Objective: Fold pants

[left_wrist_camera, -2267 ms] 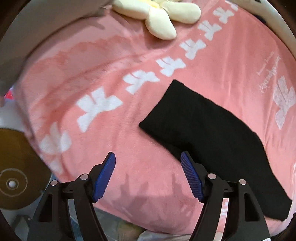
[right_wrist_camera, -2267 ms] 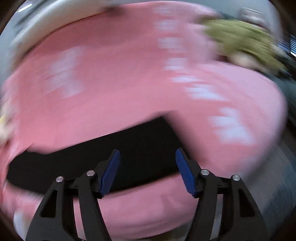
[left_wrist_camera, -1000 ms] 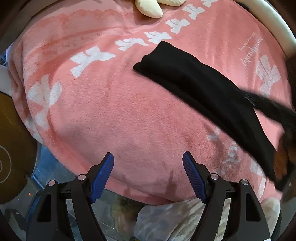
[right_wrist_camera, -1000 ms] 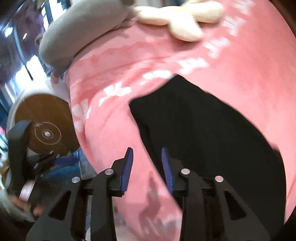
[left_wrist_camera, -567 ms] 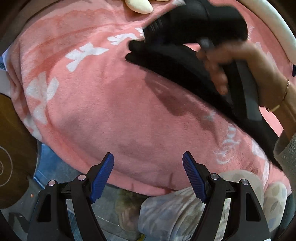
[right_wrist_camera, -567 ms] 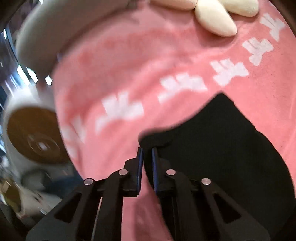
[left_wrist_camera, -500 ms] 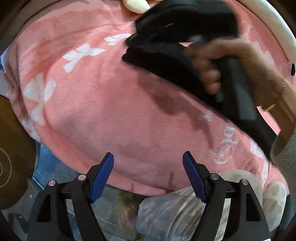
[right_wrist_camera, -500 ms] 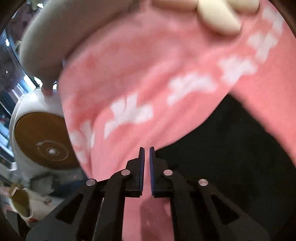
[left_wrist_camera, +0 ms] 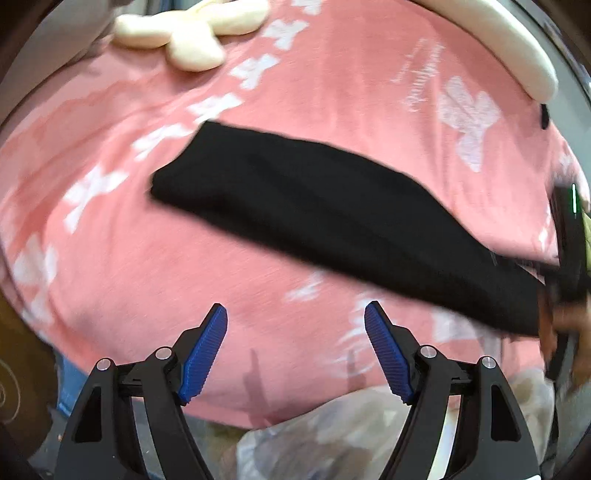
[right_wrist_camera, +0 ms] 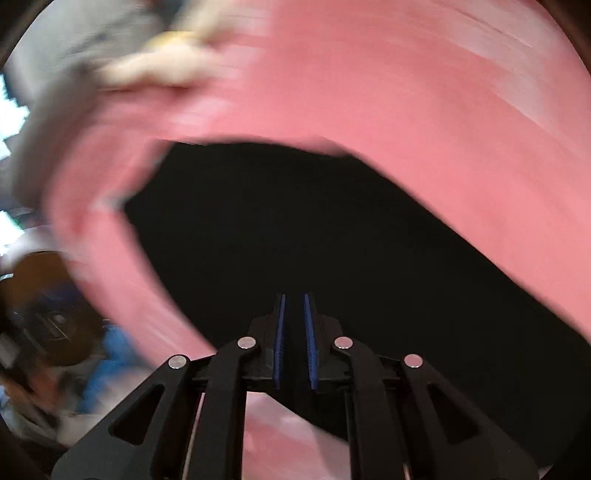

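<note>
Black pants point(left_wrist_camera: 325, 214) lie folded in a long band across a pink blanket point(left_wrist_camera: 332, 92) on a bed. My left gripper point(left_wrist_camera: 295, 347) is open and empty, above the blanket's near edge, short of the pants. In the right wrist view, blurred by motion, the pants point(right_wrist_camera: 332, 240) fill the middle. My right gripper point(right_wrist_camera: 294, 317) has its jaws nearly together on the near edge of the black cloth. The hand holding that gripper shows at the far right edge of the left wrist view point(left_wrist_camera: 565, 295), at the pants' right end.
A cream plush toy point(left_wrist_camera: 192, 33) lies at the far side of the blanket. A white padded rim point(left_wrist_camera: 509, 48) curves along the back right. A round wooden stool point(right_wrist_camera: 48, 306) stands at the left below the bed. Patterned cloth point(left_wrist_camera: 351, 435) lies under the near edge.
My right gripper left the pants' left corner and swept back to their right end, still nearly shut. The left gripper tilted up and stayed open. The pants shifted slightly.
</note>
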Action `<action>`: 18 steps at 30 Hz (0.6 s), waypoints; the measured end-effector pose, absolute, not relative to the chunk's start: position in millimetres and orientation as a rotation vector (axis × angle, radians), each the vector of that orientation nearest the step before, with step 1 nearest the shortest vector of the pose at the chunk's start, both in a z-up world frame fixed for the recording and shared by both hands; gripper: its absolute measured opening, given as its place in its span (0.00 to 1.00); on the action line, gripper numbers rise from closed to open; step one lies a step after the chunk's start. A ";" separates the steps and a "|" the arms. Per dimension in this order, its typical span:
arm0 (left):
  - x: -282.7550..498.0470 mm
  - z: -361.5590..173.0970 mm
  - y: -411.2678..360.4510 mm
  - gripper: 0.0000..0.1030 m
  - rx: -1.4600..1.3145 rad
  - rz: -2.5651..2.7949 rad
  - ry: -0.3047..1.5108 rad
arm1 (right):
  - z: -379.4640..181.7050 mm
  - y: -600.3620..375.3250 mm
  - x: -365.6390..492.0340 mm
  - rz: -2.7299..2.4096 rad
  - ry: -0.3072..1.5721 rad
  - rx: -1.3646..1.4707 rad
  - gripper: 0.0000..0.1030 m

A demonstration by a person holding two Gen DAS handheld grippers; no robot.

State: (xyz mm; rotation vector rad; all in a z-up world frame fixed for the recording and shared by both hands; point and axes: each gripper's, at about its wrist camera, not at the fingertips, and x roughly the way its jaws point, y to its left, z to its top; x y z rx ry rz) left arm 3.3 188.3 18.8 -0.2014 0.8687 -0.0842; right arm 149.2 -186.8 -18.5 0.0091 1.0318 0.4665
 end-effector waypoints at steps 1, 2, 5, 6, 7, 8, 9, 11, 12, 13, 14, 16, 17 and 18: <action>7.5 22.6 175.4 0.72 -0.189 -0.105 0.863 | -30.3 -224.0 138.2 0.386 1.067 0.018 0.10; 12.1 25.8 163.0 0.72 -0.172 -0.121 0.859 | -38.6 -248.3 130.0 0.322 1.093 0.009 0.10; 29.2 31.0 121.0 0.72 -0.117 -0.155 0.857 | -50.7 -332.5 91.3 0.241 1.092 0.138 0.07; 32.3 31.5 111.0 0.73 -0.103 -0.162 0.855 | -47.0 -347.1 85.7 0.227 1.078 0.199 0.08; 38.5 32.4 94.6 0.76 -0.081 -0.165 0.853 | -41.2 -361.0 81.3 0.195 1.053 0.226 0.11; 44.4 32.5 81.9 0.77 -0.065 -0.161 0.851 | -34.2 -372.2 78.8 0.176 1.014 0.237 0.11; 50.5 32.3 69.8 0.77 -0.056 -0.162 0.844 | -25.3 -385.1 78.4 0.178 0.952 0.267 0.11; 66.7 28.8 41.1 0.78 -0.033 -0.165 0.831 | -21.9 -407.2 85.9 0.185 0.901 0.321 0.10; 73.7 25.7 33.9 0.79 -0.024 -0.158 0.834 | -26.6 -425.2 93.6 0.165 0.895 0.340 0.10; 83.5 18.5 22.8 0.79 -0.008 -0.141 0.843 | -33.8 -442.4 97.8 0.116 0.903 0.337 0.09; 92.3 10.7 15.5 0.79 0.004 -0.122 0.857 | -47.2 -470.6 99.2 -0.005 0.920 0.305 0.06; 108.0 -8.9 4.6 0.79 0.030 -0.087 0.903 | -61.0 -516.3 85.2 0.010 0.884 0.453 0.00; 113.7 -17.6 3.3 0.79 0.034 -0.069 0.929 | -63.5 -545.2 69.0 -0.033 0.862 0.563 0.00; 115.9 -24.6 2.4 0.79 0.036 -0.058 0.946 | -60.9 -560.2 56.9 -0.088 0.851 0.578 0.01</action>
